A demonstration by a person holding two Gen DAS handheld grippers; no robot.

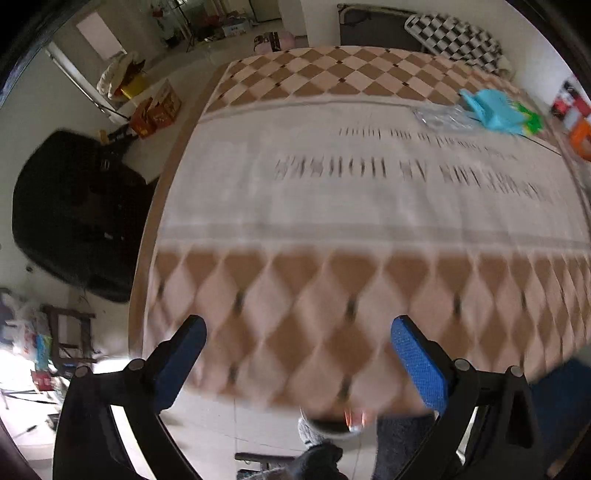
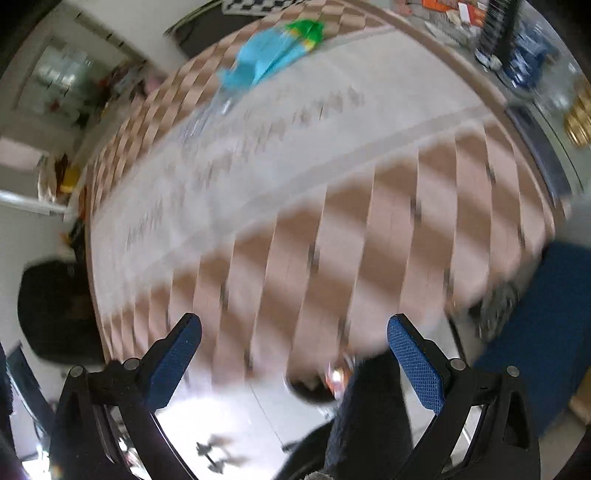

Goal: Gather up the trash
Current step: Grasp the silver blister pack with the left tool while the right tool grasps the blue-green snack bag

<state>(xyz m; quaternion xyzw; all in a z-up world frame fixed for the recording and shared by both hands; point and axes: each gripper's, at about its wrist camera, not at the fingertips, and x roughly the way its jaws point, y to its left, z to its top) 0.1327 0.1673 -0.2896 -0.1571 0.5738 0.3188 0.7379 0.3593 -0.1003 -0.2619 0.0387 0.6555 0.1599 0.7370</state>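
A light blue plastic dustpan [image 1: 491, 110] with a green brush [image 1: 532, 120] lies at the far right of the table, beside a clear plastic wrapper [image 1: 441, 118]. In the right wrist view the dustpan [image 2: 258, 62], the brush [image 2: 306, 31] and the blurred wrapper [image 2: 207, 118] sit at the far side. My left gripper [image 1: 297, 343] is open and empty above the table's near edge. My right gripper [image 2: 293, 343] is open and empty over the near edge too. Both views are motion-blurred.
The table wears a cloth [image 1: 332, 206] with brown diamonds and a white band of lettering. A black bag [image 1: 74, 214] lies on the floor to the left. Boxes [image 1: 155, 110] stand further back. A blue seat [image 2: 535, 332] is at the right.
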